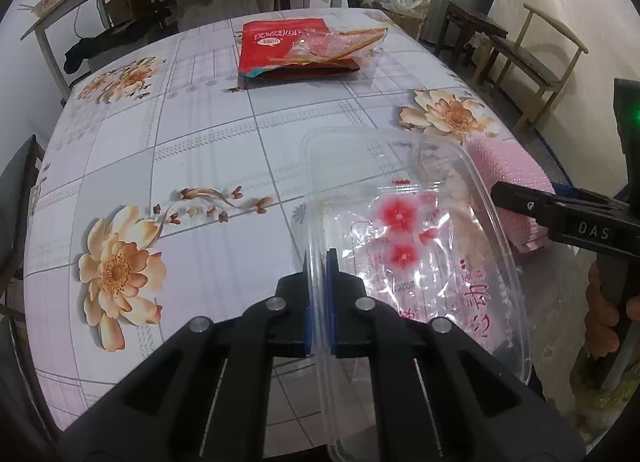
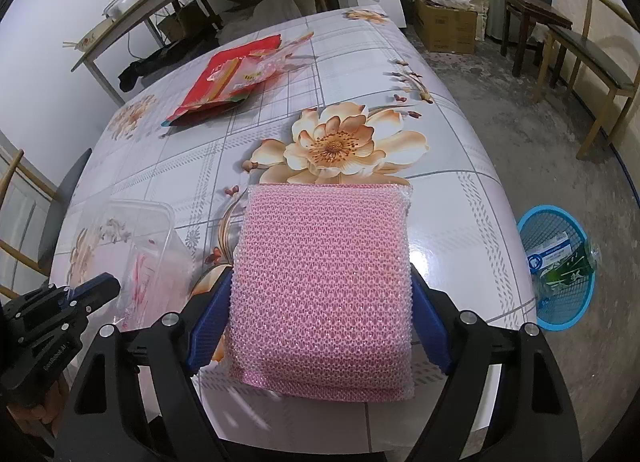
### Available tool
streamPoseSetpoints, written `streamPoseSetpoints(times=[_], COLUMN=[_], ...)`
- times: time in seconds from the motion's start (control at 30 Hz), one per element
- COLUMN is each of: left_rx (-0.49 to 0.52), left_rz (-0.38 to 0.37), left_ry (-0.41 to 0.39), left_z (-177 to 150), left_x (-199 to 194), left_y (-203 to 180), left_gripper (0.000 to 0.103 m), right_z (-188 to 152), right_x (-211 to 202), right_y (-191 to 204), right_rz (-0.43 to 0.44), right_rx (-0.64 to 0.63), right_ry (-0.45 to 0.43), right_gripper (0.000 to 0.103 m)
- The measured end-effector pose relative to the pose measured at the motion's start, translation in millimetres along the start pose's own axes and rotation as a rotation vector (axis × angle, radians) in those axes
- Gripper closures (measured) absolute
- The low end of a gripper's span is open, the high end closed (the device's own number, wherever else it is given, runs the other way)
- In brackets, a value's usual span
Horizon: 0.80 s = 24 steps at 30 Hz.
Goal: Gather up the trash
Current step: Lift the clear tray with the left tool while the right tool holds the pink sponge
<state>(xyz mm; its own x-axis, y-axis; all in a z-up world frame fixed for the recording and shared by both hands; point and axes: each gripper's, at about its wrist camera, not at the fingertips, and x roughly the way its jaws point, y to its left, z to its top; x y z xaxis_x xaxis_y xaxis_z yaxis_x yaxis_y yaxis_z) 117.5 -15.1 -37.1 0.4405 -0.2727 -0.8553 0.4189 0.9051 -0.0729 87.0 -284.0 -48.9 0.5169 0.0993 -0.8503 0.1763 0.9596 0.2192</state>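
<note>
A clear plastic container point(image 1: 460, 166) stands on the floral table point(image 1: 200, 150) and holds a crumpled clear bag printed with red flowers point(image 1: 400, 238). My left gripper point(image 1: 320, 262) is shut on the container's near left wall, with one blue pad on each side. In the right wrist view, my right gripper point(image 2: 323, 286) is shut on a pink mesh scouring pad point(image 2: 320, 238), its blue pads pressing both sides. The pad rests on the table by the near right edge. A red packet with a clear wrapper and skewers point(image 1: 288, 50) lies at the far side.
A blue mesh wastebasket point(image 2: 560, 266) with some packaging inside stands on the floor to the right of the table. Wooden chairs point(image 2: 592, 62) and a cardboard box point(image 2: 444, 30) stand beyond it. A shelf point(image 2: 160, 2) runs along the far left wall.
</note>
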Motion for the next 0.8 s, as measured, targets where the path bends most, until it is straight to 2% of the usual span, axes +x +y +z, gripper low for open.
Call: streamPoseSetpoints(times=[0.8], left_rx=[-0.012], left_rz=[-0.006], left_ry=[-0.050], left_z=[3], left_x=[-15], left_y=[-1], left_gripper=[0.101], right_z=[2], right_x=[-7], right_y=[-1], right_rz=[-0.003], right_rx=[0.001], right_ry=[-0.013], right_gripper=[0.024])
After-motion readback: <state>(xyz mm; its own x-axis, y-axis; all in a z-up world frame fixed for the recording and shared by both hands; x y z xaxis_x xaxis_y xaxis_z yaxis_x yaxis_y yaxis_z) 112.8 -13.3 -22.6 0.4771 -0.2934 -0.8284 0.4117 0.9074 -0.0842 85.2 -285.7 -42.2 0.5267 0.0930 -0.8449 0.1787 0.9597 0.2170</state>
